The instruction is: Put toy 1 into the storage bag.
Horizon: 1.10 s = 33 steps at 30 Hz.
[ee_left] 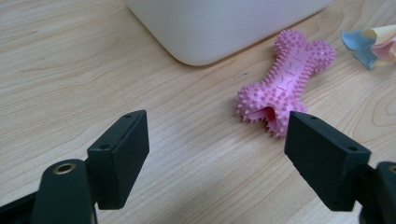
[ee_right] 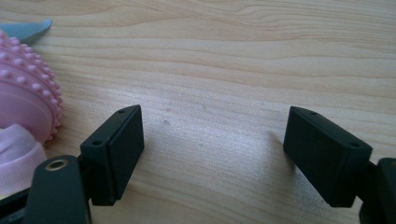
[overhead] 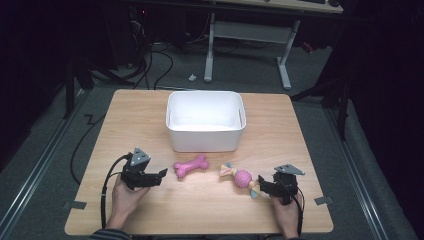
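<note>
Both tools, left tool (overhead: 161,174) and right tool (overhead: 260,185), stand open above the surface (overhead: 200,210). At frame center lies the pink bone (overhead: 191,166); its spikes could slip from the jaws.

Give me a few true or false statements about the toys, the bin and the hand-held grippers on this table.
1. The bone lies inside the bin. False: it lies on the table, in front of the bin.
2. The left hand-held gripper is open. True.
3. The right hand-held gripper is shut on the ball toy. False: its jaws are open, with bare table between them.
4. The bin holds no toys. True.
5. The ball toy lies right of the bone. True.
</note>
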Available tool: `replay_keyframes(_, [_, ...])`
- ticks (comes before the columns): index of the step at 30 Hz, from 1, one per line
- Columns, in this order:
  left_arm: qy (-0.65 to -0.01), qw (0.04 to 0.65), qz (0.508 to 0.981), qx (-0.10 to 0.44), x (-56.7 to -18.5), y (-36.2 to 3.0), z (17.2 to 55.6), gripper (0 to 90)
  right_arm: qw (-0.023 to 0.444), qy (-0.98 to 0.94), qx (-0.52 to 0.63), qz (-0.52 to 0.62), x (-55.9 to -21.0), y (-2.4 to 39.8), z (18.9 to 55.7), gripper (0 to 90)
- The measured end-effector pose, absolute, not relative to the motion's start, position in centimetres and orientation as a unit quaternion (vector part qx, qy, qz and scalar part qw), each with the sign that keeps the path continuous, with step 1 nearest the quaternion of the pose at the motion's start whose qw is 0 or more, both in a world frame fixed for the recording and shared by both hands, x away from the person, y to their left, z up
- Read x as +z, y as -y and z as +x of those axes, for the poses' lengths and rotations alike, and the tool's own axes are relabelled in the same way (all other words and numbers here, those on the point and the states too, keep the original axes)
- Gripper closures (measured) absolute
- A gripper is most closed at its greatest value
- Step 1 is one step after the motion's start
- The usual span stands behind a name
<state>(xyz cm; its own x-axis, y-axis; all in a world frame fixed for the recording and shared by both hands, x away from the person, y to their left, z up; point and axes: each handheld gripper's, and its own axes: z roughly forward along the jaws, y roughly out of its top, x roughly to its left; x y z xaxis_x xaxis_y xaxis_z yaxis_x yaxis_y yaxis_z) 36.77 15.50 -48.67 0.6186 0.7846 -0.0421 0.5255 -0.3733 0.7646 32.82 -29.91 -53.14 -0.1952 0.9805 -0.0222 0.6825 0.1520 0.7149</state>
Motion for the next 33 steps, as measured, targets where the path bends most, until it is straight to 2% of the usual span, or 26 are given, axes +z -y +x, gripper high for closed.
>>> replay_keyframes(22, [-0.345, 0.391, 0.84, 0.151, -46.0, -11.2, 38.3, 20.5, 0.254, -0.716, 0.295, 0.579, -53.1, 29.9, 32.8, 21.6])
replay_keyframes(33, [-0.314, 0.351, 0.872, 0.136, -45.7, -7.6, 40.0, 22.1, 0.254, -0.717, 0.295, 0.579, -53.1, 29.9, 32.8, 21.7])
